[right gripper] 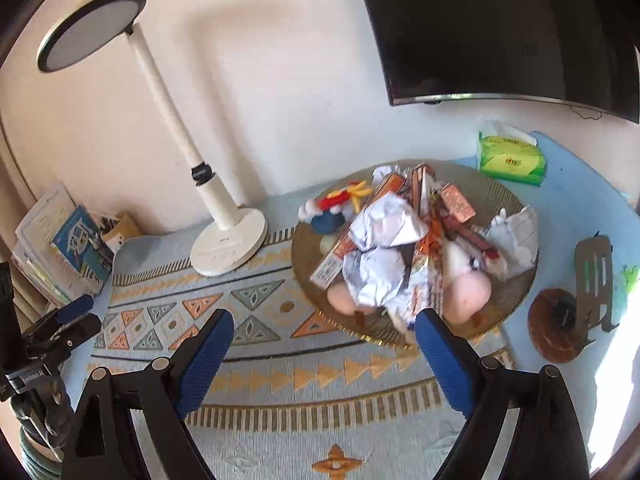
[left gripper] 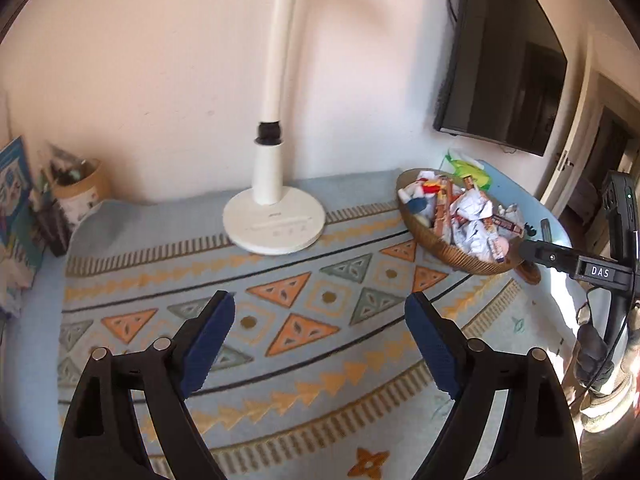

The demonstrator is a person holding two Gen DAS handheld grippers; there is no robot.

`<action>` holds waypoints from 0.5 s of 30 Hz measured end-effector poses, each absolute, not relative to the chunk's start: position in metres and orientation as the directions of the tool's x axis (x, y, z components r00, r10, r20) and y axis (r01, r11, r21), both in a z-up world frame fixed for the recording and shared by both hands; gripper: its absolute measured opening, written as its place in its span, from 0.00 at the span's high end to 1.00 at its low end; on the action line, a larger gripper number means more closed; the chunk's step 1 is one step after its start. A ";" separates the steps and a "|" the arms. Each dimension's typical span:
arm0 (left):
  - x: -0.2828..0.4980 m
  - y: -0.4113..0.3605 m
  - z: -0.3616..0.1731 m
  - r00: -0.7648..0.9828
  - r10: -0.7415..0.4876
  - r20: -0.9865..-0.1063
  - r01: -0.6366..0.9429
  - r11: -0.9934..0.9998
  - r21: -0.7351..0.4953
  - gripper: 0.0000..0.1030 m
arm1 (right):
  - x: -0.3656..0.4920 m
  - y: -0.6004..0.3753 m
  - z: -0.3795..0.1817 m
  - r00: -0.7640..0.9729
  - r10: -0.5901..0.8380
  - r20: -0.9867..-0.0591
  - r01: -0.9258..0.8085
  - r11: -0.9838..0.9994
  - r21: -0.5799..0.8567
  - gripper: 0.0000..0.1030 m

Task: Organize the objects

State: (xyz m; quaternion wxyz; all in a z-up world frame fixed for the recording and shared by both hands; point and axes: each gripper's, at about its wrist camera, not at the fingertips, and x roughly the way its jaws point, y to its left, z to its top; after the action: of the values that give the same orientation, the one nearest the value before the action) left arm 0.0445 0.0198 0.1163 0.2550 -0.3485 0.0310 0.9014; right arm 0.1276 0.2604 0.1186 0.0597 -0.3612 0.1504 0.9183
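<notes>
A shallow woven basket (right gripper: pixel 516 200) stands on the patterned tablecloth, piled with crumpled white paper (right gripper: pixel 384 228), orange snack boxes (right gripper: pixel 458 202) and plush toys (right gripper: pixel 468 292). My right gripper (right gripper: pixel 324 344) is open just in front of the basket's near rim, with nothing between its blue pads. In the left wrist view the same basket (left gripper: pixel 440 250) lies to the far right. My left gripper (left gripper: pixel 320 328) hangs open over bare cloth with nothing in it, short of the lamp base. The left gripper (right gripper: pixel 80 316) also shows at the left edge of the right wrist view.
A white desk lamp (right gripper: pixel 228 244) stands left of the basket by the wall. Books (right gripper: pixel 52 240) and a pen cup (left gripper: pixel 80 192) fill the far left corner. A green tissue pack (right gripper: pixel 512 160), a brown coaster (right gripper: pixel 556 332) and a metal stand (right gripper: pixel 594 276) lie right. A wall TV (right gripper: pixel 500 28) hangs above.
</notes>
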 end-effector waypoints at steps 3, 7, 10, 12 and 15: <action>0.066 -0.029 0.082 -0.655 0.351 -0.669 -0.364 -0.923 -0.127 0.13 | 0.132 0.220 0.077 -0.672 -0.013 -0.741 -0.186 -0.965 0.186 0.11; 0.072 -0.054 0.037 -0.644 0.180 -0.743 -0.219 -0.975 -0.047 0.13 | 0.117 0.181 0.036 -0.586 -0.009 -0.810 -0.158 -0.980 0.125 0.11; 0.069 -0.052 0.016 -0.625 0.087 -0.776 -0.177 -0.984 0.032 0.13 | 0.101 0.165 0.017 -0.551 0.052 -0.833 -0.156 -0.987 0.042 0.11; 0.066 -0.052 0.009 -0.615 0.104 -0.782 -0.179 -0.984 0.011 0.13 | 0.091 0.162 0.008 -0.538 0.085 -0.839 -0.157 -0.988 0.000 0.11; 0.055 -0.049 0.002 -0.581 0.082 -0.810 -0.160 -0.987 0.015 0.12 | 0.079 0.169 0.003 -0.513 0.084 -0.854 -0.164 -0.986 0.001 0.09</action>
State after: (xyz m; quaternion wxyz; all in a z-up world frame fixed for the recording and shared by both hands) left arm 0.0552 -0.0488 0.0020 0.0683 -0.4526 0.0433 0.8880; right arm 0.0793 0.1686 0.0035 0.0714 -0.4885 0.0408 0.8687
